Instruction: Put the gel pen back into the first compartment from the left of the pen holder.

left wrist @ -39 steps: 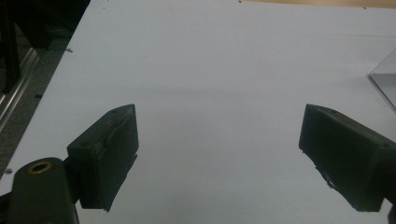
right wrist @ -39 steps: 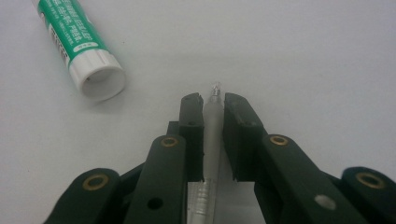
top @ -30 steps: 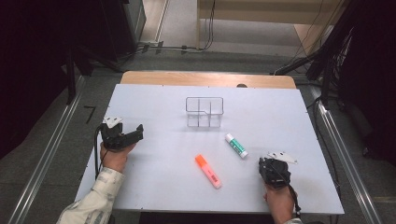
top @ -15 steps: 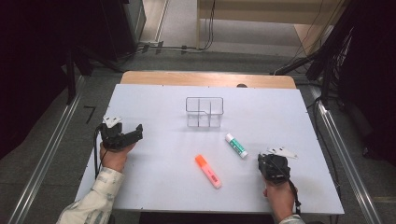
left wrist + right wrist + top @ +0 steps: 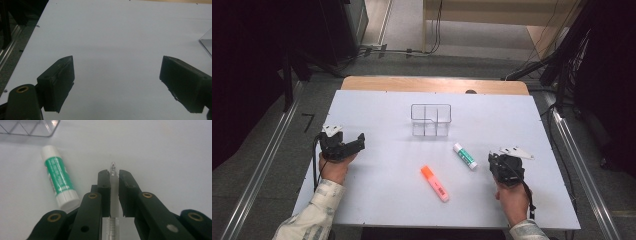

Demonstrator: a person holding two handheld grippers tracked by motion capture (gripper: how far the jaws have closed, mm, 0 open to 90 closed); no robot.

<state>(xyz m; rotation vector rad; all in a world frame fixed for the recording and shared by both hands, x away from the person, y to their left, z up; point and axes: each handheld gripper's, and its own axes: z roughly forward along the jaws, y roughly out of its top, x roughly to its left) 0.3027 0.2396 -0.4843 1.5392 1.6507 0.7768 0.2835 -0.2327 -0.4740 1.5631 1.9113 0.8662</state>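
- So, high view: the left tool is held low over the left side of the white worktop, jaws apart, nothing in them. The right tool is held near the right edge, just beside a green glue stick. An orange highlighter is laid near the middle, and a clear organizer is set farther back.
- Left gripper view: wide-open jaws are seen over bare worktop, with a corner of the organizer caught at the right edge.
- Right gripper view: the jaws are clamped on a slim clear stick, probably a pen, whose tip is poked out past them. The glue stick is seen lying on the worktop just to the left.
- Handling guess: the stick is judged light, stiff and slippery, so it could be twisted or shot out if squeezed near the end. Mid-barrel is where it should be gripped, square across, and it looks to be held about that way.
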